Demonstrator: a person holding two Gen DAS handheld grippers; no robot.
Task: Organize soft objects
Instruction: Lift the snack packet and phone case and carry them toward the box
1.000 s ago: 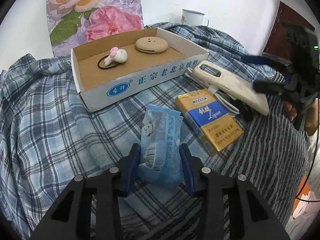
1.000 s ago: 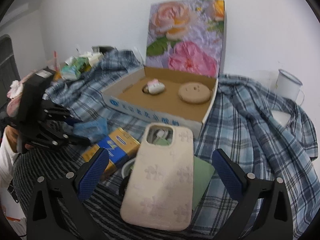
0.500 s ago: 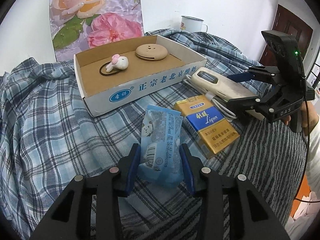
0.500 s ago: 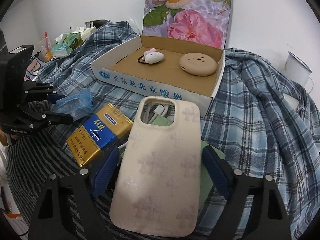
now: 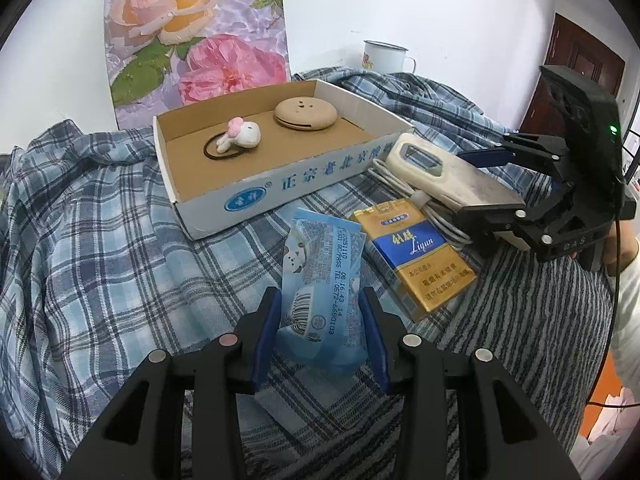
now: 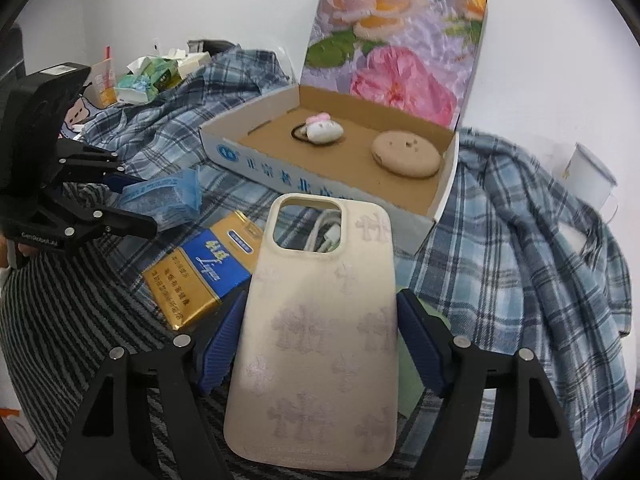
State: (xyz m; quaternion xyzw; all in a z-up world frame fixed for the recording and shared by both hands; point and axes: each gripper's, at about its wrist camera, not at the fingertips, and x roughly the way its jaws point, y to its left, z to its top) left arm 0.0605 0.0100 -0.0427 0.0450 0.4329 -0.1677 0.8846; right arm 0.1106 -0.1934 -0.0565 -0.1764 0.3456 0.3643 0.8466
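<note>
Since a second ago, the right tool [image 6: 318, 340] has been brought in around the phone case [image 6: 316, 344], and its blue pads, then spread wide of the case, are now pressed against both long edges; in the left wrist view the case [image 5: 452, 178] is seen raised off the charger cable [image 5: 436, 220] that lies beneath it. The left tool [image 5: 320, 332] is unchanged in its grip, clamped on the blue tissue pack [image 5: 324, 280], which is held just above the plaid cloth [image 5: 100, 248] and aimed toward the cardboard box [image 5: 256, 196]. Both items are gripped across their narrow width, probably so that the soft sides give slightly and do not slip. Inside the box, a plush hair tie [image 5: 240, 138] and a round tan pouch [image 5: 306, 114] are already laid side by side, which suggests the box is the collecting place for soft things. The yellow and blue cigarette carton [image 5: 416, 256] is left on the cloth between the two tools, presumably because it is rigid. An enamel mug [image 5: 384, 56] stands behind the box, well apart. It is judged that both held items are meant to be carried over the front wall of the box and set on its free floor.
</note>
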